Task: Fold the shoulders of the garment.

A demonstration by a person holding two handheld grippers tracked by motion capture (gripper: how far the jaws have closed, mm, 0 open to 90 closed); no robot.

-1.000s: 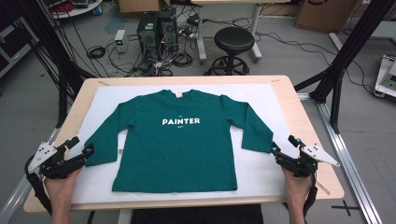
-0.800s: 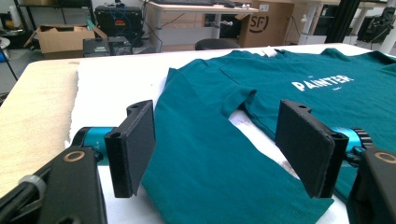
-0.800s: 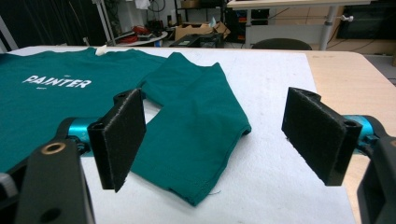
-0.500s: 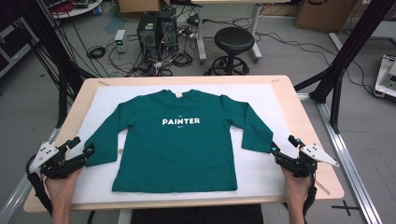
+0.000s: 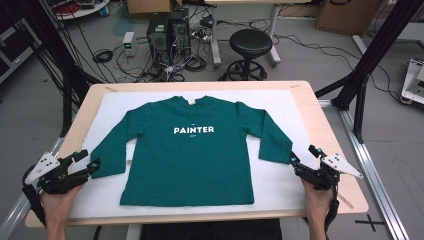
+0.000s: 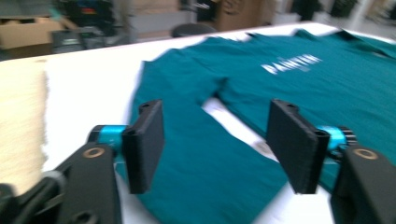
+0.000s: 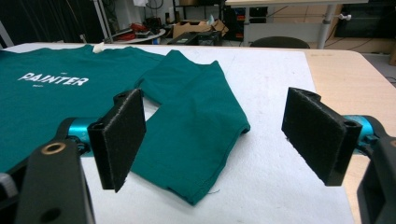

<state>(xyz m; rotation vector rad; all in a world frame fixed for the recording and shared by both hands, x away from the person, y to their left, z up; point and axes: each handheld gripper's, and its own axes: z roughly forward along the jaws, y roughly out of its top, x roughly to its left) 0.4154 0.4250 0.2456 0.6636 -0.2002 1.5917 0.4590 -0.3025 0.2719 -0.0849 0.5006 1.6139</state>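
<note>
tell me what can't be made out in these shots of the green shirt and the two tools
- Small line under PAINTER on the green long-sleeved shirt: too small in the high view, blurred in the left gripper view.
- Left sleeve cuff: bottom edge of the left gripper view cuts it off behind the left tool, whose jaws have just been closing without pressing the cloth.
- Whether the right tool touches the white mat: not clear in its own view.

Black left gripper (image 5: 82,166), grey 3-cornered plate, blue-collared black jaws, brass screws
</note>
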